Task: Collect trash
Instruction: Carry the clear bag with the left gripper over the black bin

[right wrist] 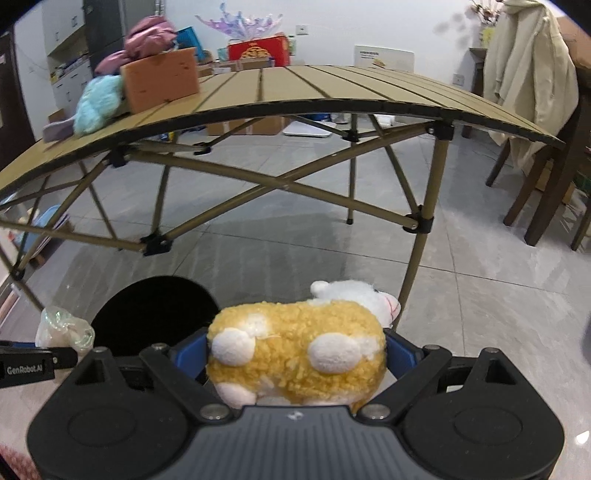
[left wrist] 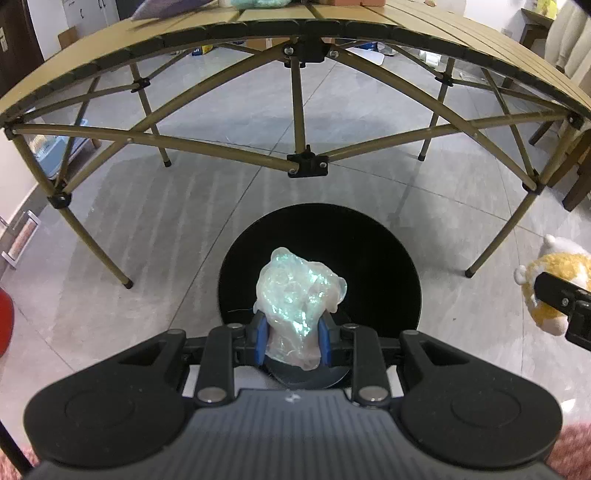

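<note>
My left gripper (left wrist: 291, 338) is shut on a crumpled clear plastic wrapper (left wrist: 299, 291), its blue pads pressing both sides. The wrapper hangs over the dark mouth of a round black bin (left wrist: 380, 273) on the floor. In the right wrist view the same wrapper (right wrist: 64, 328) shows at the far left beside the bin (right wrist: 155, 310). My right gripper (right wrist: 295, 354) is shut on a yellow and white plush toy (right wrist: 295, 347), which fills its wide-set jaws. That toy (left wrist: 550, 280) also shows at the right edge of the left wrist view.
A tan folding table (left wrist: 258, 18) with crossed metal legs (left wrist: 303, 110) stands just beyond the bin. On its top lie a cardboard box (right wrist: 160, 79) and a light blue plush (right wrist: 96, 103). Wooden chairs (right wrist: 543, 177) stand at the right. The floor is grey tile.
</note>
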A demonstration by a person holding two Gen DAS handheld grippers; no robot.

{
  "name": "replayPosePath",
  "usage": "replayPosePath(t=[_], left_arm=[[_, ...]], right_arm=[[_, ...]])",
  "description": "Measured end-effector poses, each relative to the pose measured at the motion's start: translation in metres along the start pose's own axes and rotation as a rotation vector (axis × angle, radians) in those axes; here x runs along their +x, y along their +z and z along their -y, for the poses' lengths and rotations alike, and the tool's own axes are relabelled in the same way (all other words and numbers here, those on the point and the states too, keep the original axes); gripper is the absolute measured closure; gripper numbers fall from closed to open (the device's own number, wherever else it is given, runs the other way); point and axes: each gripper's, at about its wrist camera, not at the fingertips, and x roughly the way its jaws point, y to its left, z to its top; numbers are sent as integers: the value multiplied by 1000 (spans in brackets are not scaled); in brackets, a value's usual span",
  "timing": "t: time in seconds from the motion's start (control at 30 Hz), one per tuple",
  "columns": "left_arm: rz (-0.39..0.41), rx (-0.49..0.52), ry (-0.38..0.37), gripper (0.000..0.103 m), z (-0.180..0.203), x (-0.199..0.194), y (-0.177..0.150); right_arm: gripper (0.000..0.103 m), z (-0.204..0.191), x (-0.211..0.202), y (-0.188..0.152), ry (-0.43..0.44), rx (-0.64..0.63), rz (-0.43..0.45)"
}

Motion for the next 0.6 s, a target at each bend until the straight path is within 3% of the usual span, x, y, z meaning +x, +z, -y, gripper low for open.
replayPosePath(t=[0.3,0.6], left_arm=[[-64,-61,1,76,-1,36,16],[-93,-66,1,76,11,45,18]], right_arm=[[9,6,21,17,-10,41,-2],[9,12,34,15,-25,68,-27]])
